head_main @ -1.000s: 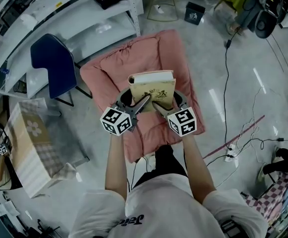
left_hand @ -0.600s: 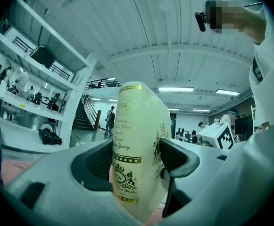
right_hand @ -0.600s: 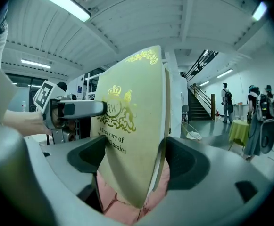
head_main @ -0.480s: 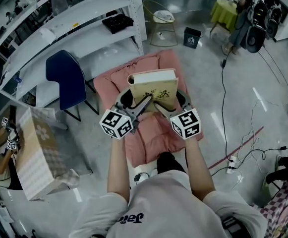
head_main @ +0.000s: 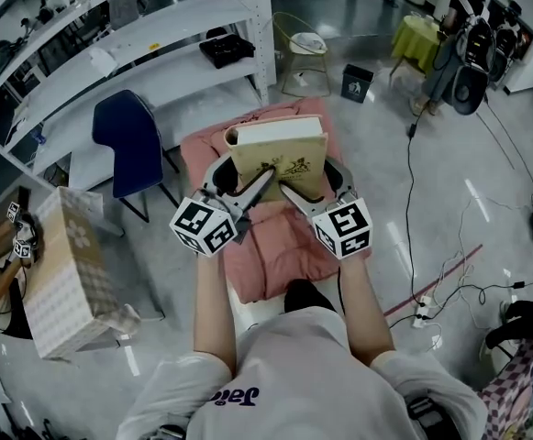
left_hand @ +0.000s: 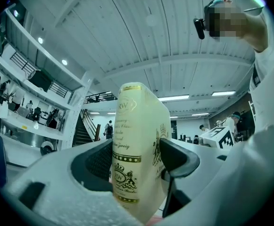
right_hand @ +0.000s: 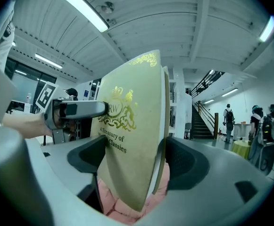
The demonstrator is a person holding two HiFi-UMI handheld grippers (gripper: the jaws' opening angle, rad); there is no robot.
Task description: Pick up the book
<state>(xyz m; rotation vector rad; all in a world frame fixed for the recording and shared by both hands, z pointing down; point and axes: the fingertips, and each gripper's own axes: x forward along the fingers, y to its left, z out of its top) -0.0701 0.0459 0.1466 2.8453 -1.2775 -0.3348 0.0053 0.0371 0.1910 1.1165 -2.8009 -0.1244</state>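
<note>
My left tongs [head_main: 252,189] and right tongs [head_main: 295,195] both clamp the cream book [head_main: 280,159], lettered "RW" and "A Treasury of… Classics", over a pink cushion [head_main: 284,250] on a glossy floor [head_main: 413,200].

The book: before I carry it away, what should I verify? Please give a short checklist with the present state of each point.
1. Left gripper fingers shut on the book at its spine end: ok.
2. Right gripper fingers shut across the cover and pages at the other end: ok.
3. Book closed, no pages hanging out: ok.
4. Book held upright between both grippers: ok.
5. Book's lower edge clear of the pink cushion: cannot tell; the cushion shows right under it.
</note>
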